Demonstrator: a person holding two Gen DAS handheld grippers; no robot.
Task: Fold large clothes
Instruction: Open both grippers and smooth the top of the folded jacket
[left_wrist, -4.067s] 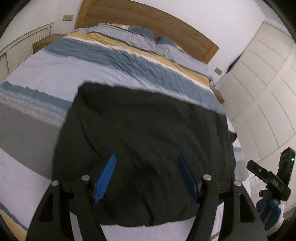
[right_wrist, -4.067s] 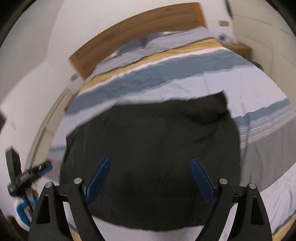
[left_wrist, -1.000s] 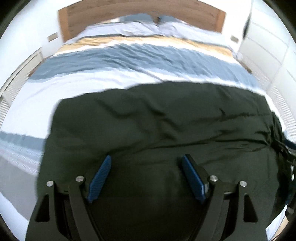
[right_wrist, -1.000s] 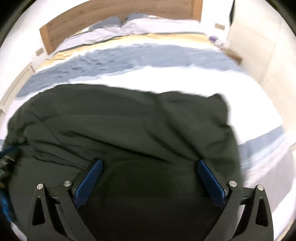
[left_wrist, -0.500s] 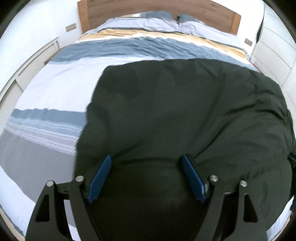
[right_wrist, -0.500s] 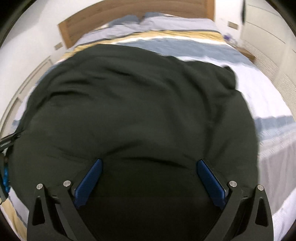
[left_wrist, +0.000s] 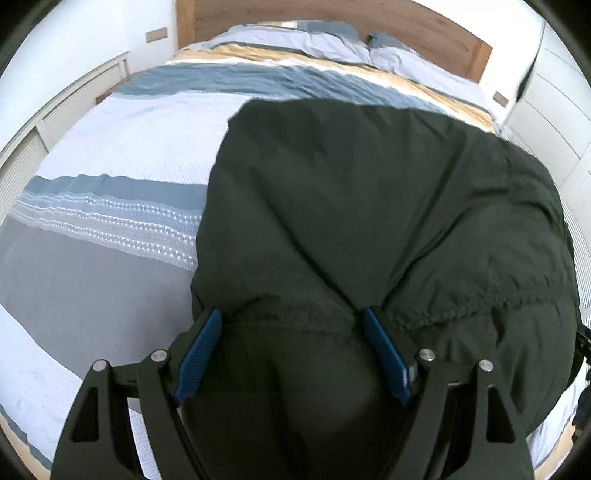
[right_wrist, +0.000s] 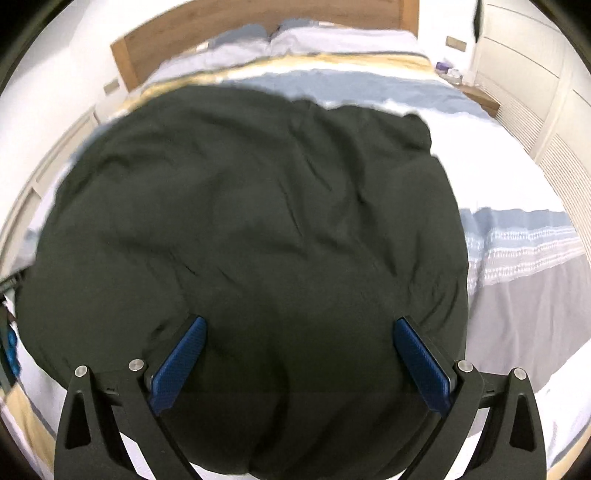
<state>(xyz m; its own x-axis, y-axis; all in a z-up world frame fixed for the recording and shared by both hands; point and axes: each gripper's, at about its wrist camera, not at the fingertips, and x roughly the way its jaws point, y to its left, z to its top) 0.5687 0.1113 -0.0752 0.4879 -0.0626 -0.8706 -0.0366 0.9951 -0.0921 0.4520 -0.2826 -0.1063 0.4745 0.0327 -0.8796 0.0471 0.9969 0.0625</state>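
We see the dark green garment (left_wrist: 369, 206) spread on the striped bed (left_wrist: 110, 177), filling 12 o'clock ahead of both grippers. Left gripper (left_wrist: 291, 325) and right gripper (right_wrist: 299, 332) hover with jaws wide apart, gripping nothing.

Dark green garment (left_wrist: 369, 206), blue, yellow, white and grey striped duvet (left_wrist: 110, 177), blue-padded black fingers (left_wrist: 199, 354), wooden headboard (left_wrist: 424, 29)

No readable text, no labels, no brands, no numbers
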